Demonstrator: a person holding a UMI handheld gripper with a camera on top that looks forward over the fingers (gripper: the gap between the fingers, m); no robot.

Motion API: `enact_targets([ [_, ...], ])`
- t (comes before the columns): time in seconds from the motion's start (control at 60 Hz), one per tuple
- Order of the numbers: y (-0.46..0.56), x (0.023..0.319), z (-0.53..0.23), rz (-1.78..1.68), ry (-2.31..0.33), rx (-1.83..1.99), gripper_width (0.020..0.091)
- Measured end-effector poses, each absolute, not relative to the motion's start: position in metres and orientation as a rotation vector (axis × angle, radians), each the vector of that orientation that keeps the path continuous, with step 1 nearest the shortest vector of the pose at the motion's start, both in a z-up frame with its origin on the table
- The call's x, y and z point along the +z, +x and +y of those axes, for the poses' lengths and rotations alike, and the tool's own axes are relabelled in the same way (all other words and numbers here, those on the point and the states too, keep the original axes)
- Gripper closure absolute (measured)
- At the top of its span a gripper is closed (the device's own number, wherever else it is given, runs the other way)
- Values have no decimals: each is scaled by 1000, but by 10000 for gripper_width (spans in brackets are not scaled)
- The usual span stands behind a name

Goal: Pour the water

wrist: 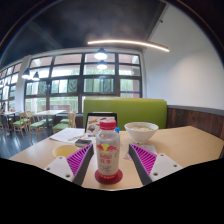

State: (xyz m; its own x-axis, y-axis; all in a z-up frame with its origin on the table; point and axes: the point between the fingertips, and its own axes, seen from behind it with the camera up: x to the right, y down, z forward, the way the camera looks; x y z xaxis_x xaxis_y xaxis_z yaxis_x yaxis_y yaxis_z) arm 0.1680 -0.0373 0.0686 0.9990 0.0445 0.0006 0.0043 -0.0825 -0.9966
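Observation:
A clear plastic bottle [108,150] with a white cap and a red and white label stands upright on a red coaster [109,177] on the light wooden table [190,145]. It stands between the purple pads of my gripper [108,163], with a gap at either side. The left finger [80,161] and the right finger [139,161] stand open about it. Beyond the bottle, to the right, sits a white bowl [141,131].
A yellow dish [65,150] lies left of the bottle. Papers or a tray [68,134] and a boxed item [99,124] sit farther back. A green bench back [126,109] stands behind the table. Chairs and tables [25,122] fill the left by large windows.

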Motion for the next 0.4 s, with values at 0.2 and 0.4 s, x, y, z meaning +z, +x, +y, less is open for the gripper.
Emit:
enact_targets([
  [0.2,162,109,-137,-22,-1632,83,289],
  [0.4,158,113,-221,17,-1646,116,286],
])
